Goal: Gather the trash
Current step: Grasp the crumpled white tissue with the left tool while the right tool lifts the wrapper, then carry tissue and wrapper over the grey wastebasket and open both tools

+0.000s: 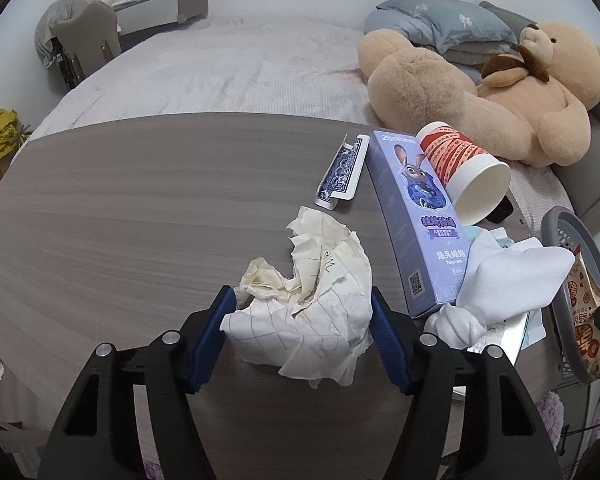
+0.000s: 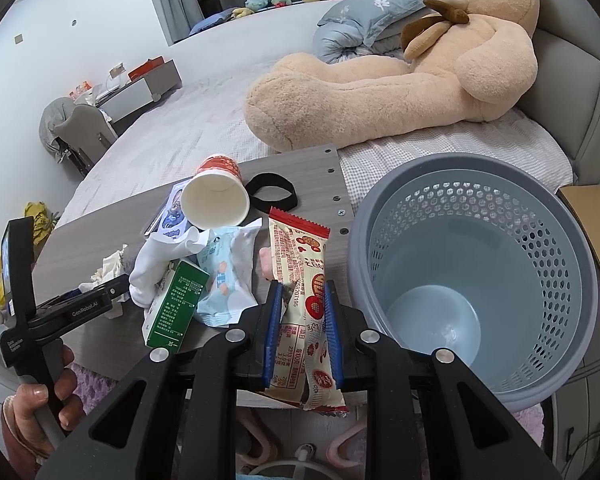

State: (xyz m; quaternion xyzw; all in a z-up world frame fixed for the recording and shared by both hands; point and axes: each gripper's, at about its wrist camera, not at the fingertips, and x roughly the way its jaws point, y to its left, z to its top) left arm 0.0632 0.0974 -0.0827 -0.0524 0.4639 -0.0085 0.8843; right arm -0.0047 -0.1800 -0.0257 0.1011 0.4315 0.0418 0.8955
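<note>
Trash bin [image 2: 476, 280] empty; right tongs [image 2: 300, 324] grip snack wrapper [image 2: 304, 264] beside it.

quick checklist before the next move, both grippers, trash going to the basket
1. Right gripper shut on the snack wrapper: ok, both blue pads press its sides.
2. Waste basket has room: ok, nothing lies in it.
3. Way from wrapper to basket open: ok, the rim stands right beside the gripper with nothing between.
4. Left gripper around the crumpled paper: ok, a pad sits at each side of the wad.
5. Left grip firm enough to lift: cannot tell, the pads touch the paper's edges but a squeeze is not clear.
6. Paper free of the purple box and white cloth: ok, they lie apart to its right.
</note>
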